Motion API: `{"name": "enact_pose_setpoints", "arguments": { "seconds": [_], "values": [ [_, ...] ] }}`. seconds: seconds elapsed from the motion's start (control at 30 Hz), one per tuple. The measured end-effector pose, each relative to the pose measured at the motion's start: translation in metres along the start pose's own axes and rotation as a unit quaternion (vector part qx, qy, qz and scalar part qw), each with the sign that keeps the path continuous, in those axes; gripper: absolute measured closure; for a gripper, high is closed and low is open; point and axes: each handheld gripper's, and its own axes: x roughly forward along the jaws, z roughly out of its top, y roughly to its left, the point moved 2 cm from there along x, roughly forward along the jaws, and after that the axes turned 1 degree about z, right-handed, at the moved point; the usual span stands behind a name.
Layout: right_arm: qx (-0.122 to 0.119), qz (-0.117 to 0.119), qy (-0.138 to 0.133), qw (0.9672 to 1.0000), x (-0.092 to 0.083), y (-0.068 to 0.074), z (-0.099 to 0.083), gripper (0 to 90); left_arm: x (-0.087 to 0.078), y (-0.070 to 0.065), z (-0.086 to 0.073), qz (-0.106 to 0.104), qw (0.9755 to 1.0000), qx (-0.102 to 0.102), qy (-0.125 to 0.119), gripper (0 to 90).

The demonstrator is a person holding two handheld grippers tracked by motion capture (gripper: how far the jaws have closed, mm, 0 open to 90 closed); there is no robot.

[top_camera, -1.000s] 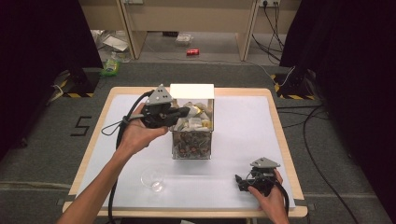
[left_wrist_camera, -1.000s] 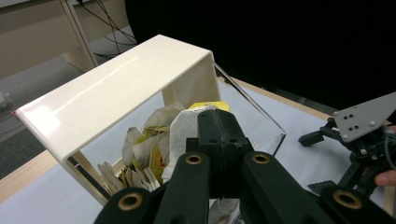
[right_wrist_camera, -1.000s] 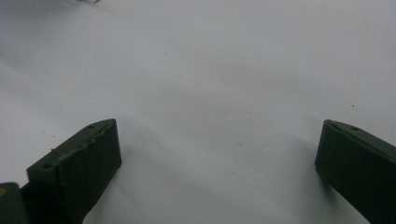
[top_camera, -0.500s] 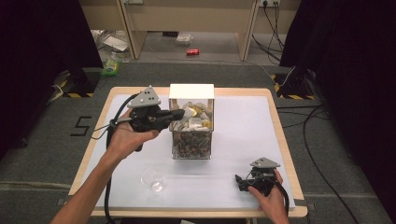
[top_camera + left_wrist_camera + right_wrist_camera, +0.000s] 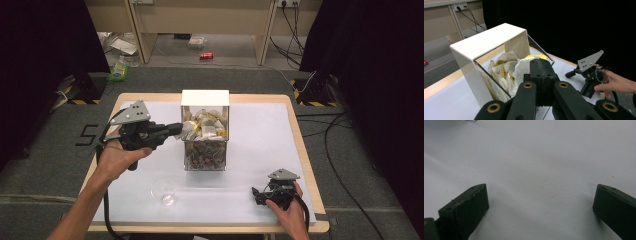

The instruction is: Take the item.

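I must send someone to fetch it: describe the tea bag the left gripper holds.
Find the clear box with the white lid, mid-table. At its left rim, the left gripper pinches a white tea bag. It alone is lifted clear of the pile.

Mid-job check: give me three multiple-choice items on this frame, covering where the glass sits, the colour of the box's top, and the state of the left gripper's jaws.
1. Where is the clear glass?
A. On the table, on the person's side of the clear box
B. On top of the box
C. Behind the box

2. What colour is the box's top?
A. Red
B. White
C. Black

3. What state is the left gripper in?
A. Open over the glass
B. Open and empty
C. Shut on a white sachet

Answers: 1 A, the glass stands nearer the table's front edge. 2 B, the panel is plain white. 3 C, the jaws meet with the sachet pinched between them.
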Motion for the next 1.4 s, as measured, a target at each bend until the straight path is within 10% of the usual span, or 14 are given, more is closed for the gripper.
{"name": "enact_pose_setpoints", "arguments": {
  "seconds": [1.4],
  "values": [
    [-0.003,0.0,-0.001,1.0,0.0,0.0,0.0,1.0,-0.05,-0.011,-0.088,0.009,0.9995,-0.031,-0.007,89.5]
  ]
}}
